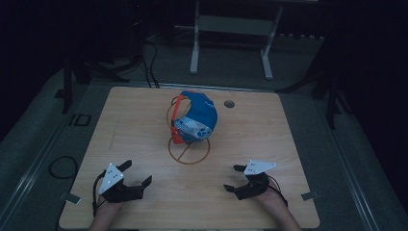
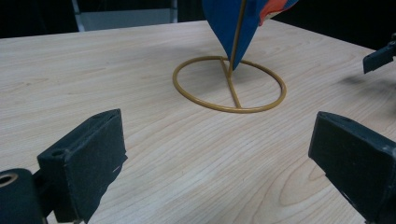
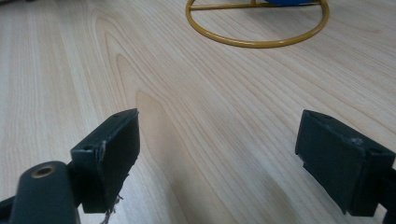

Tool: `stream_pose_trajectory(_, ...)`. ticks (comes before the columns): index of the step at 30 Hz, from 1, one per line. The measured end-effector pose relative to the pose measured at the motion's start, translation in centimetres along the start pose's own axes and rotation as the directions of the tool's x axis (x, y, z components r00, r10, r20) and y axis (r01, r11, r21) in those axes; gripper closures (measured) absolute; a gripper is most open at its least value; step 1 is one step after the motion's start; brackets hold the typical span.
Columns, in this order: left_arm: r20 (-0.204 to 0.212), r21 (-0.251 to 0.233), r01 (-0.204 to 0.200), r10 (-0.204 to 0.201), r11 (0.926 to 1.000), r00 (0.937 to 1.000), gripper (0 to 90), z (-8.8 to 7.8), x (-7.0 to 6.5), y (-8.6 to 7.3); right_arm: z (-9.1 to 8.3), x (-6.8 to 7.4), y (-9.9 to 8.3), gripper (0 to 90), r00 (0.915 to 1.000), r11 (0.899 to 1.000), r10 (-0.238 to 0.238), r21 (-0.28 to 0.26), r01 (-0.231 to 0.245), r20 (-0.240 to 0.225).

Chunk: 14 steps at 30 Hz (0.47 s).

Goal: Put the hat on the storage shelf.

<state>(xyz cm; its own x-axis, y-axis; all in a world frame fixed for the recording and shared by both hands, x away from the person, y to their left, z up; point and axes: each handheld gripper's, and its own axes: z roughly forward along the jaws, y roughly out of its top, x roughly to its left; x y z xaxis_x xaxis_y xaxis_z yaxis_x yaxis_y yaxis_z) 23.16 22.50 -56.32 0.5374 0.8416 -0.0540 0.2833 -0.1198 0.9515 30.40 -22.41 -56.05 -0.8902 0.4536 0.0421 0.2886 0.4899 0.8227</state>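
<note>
In the high view I see a blue cap (image 1: 201, 115) with an orange strap hanging on a gold wire stand (image 1: 189, 150) at the centre of the frame. The cap's long axis runs roughly upright, tilted toward the upper right, its patterned end pointing down at the stand's ring base. My left gripper (image 1: 136, 175) rests at lower left and my right gripper (image 1: 235, 178) at lower right, both well apart from the cap, jaws spread wide and holding nothing. The pale wood-grain worktop (image 1: 269, 139) has a small round hole (image 1: 229, 103) near its far edge. Around it the room is dark, with grey flooring, cables and a white frame (image 1: 231, 36) at the top.
</note>
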Motion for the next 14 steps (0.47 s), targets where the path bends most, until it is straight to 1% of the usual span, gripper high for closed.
stream_pose_trajectory(3, -0.001, 0.0, 0.002, -0.002, 1.0, 1.0, 4.2, -0.04, 0.0, -0.02, -0.18, -0.13, -0.01, 13.7, 0.9999, 1.0, -0.016, -0.004, 0.016, 0.001)
stream_pose_trajectory(8, -0.003, 0.0, 0.001, -0.001, 1.0, 1.0, 4.3, -0.08, 0.02, -0.03, -0.37, -0.41, -0.08, 13.7, 0.9997, 1.0, -0.023, -0.005, 0.024, 0.005)
stream_pose_trajectory(10, -0.003, -0.001, 0.002, -0.002, 1.0, 1.0, 4.3, -0.12, 0.03, -0.04, -0.42, -0.51, -0.17, 13.7, 0.9993, 0.999, -0.037, 0.007, 0.037, 0.008)
stream_pose_trajectory(14, -0.001, 0.003, 0.002, -0.002, 1.0, 1.0, 4.2, -0.09, 0.01, -0.09, -0.26, -0.55, -0.22, 13.7, 0.999, 0.999, -0.043, 0.023, 0.043, 0.012)
